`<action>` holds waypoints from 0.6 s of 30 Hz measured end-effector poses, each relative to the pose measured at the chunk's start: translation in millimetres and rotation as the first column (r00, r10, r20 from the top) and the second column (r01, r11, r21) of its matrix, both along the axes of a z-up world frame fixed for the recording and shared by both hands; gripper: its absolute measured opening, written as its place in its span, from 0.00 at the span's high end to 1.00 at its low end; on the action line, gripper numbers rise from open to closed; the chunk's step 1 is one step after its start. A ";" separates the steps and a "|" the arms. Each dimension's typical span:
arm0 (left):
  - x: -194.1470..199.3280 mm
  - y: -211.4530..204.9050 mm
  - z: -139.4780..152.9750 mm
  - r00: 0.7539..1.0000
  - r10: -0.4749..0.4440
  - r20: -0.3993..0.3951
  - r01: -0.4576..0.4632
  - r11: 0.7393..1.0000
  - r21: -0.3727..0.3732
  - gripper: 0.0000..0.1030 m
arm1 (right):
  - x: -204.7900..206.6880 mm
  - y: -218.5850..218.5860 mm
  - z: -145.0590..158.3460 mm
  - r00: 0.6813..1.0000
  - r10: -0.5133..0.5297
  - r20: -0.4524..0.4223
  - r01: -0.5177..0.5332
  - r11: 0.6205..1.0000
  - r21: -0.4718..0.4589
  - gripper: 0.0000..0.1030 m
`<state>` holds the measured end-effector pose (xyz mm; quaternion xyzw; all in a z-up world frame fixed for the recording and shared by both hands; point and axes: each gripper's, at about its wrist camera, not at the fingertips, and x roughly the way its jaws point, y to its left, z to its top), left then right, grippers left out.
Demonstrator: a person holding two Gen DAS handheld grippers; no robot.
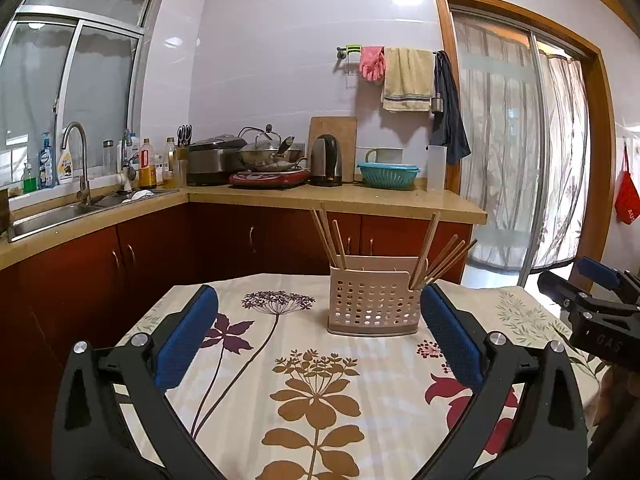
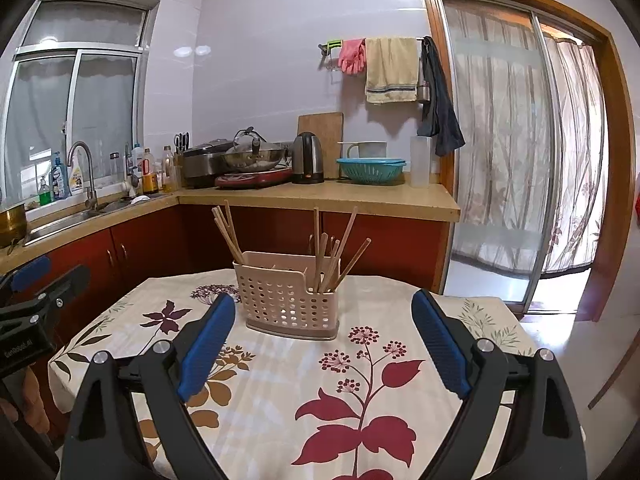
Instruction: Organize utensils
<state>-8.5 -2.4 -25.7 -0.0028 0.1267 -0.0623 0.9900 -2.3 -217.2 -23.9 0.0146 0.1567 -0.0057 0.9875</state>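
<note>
A beige perforated utensil holder (image 1: pixel 374 304) stands upright on the flowered tablecloth (image 1: pixel 320 380), toward the far side of the table; it also shows in the right wrist view (image 2: pixel 290 300). Several wooden chopsticks (image 1: pixel 434 258) lean out of its left and right compartments, also seen in the right wrist view (image 2: pixel 334 258). My left gripper (image 1: pixel 318 320) is open and empty, on the near side of the holder. My right gripper (image 2: pixel 322 328) is open and empty, just short of the holder. The right gripper shows at the right edge of the left wrist view (image 1: pixel 592 300).
Behind the table runs an L-shaped counter (image 1: pixel 340 196) with red cabinets, a sink (image 1: pixel 52 216), bottles, a wok on a hob (image 1: pixel 272 164), a kettle (image 1: pixel 326 160) and a teal colander (image 1: pixel 388 174). A sliding glass door (image 1: pixel 520 152) is at the right.
</note>
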 end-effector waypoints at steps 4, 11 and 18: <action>-3.2 1.3 1.2 1.000 0.002 0.010 -0.002 1.000 -0.002 0.04 | -3.2 1.4 0.9 1.000 -0.001 0.004 0.001 1.000 -0.003 0.15; -6.0 1.9 1.2 1.000 0.006 0.015 -0.006 1.000 -0.004 0.04 | -3.7 1.7 0.6 1.000 -0.001 0.004 0.001 1.000 -0.003 0.15; -7.1 1.4 1.8 1.000 0.009 0.020 -0.009 1.000 -0.004 0.04 | -3.9 2.3 0.5 1.000 0.000 0.005 0.000 1.000 -0.002 0.15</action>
